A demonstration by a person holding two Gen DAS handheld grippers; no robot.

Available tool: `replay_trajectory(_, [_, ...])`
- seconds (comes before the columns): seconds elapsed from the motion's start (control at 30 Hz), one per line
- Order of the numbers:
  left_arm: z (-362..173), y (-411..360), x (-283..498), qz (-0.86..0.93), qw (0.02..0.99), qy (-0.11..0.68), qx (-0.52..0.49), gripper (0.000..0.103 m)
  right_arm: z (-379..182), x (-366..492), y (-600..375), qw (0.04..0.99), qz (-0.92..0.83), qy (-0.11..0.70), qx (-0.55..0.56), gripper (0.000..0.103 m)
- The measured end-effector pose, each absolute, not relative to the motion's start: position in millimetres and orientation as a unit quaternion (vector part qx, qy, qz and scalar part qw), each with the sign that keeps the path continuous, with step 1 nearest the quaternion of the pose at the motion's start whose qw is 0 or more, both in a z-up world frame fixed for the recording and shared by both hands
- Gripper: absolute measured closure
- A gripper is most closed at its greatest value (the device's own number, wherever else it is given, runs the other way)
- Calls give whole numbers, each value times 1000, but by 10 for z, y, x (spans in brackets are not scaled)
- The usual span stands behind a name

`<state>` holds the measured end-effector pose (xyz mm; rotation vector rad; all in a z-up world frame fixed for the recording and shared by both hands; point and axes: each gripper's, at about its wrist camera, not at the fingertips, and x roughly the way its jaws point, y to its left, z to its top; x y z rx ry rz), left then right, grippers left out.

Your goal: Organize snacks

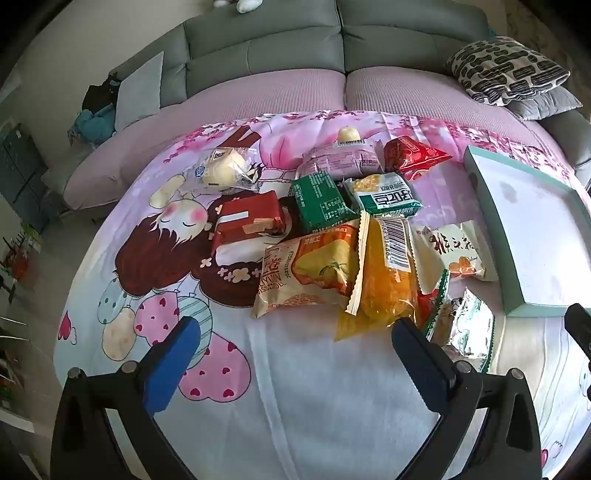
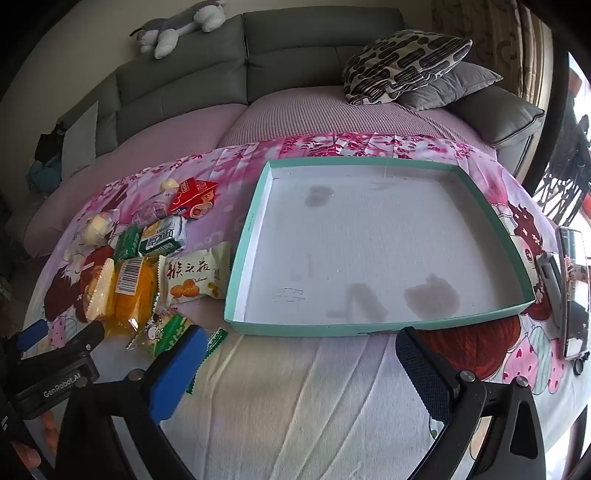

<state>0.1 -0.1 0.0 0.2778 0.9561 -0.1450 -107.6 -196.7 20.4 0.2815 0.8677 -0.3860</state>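
Both grippers hang over the cloth (image 2: 295,387) with jaws spread wide, nothing in either: left gripper (image 1: 295,354) low in its view, right gripper (image 2: 299,369) same. Snacks (image 1: 332,229) sit piled mid-frame in the left view, centre-left in the right one. The tray (image 2: 384,325) fills the right view's middle, nothing inside, snacks just beside its left wall.

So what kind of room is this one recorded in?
Most likely a home living room: a grey upholstered sofa with a black-and-white patterned cushion, a grey-and-white plush toy dog on its backrest, and a table under a pink cartoon-print cloth.
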Motion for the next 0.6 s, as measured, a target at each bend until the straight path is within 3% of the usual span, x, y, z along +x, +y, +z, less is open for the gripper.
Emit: replay_trajectory(0.6, [-30,10,2,-69,875,458,137,0,204,-1082,-1986,880,-184,417,136,0])
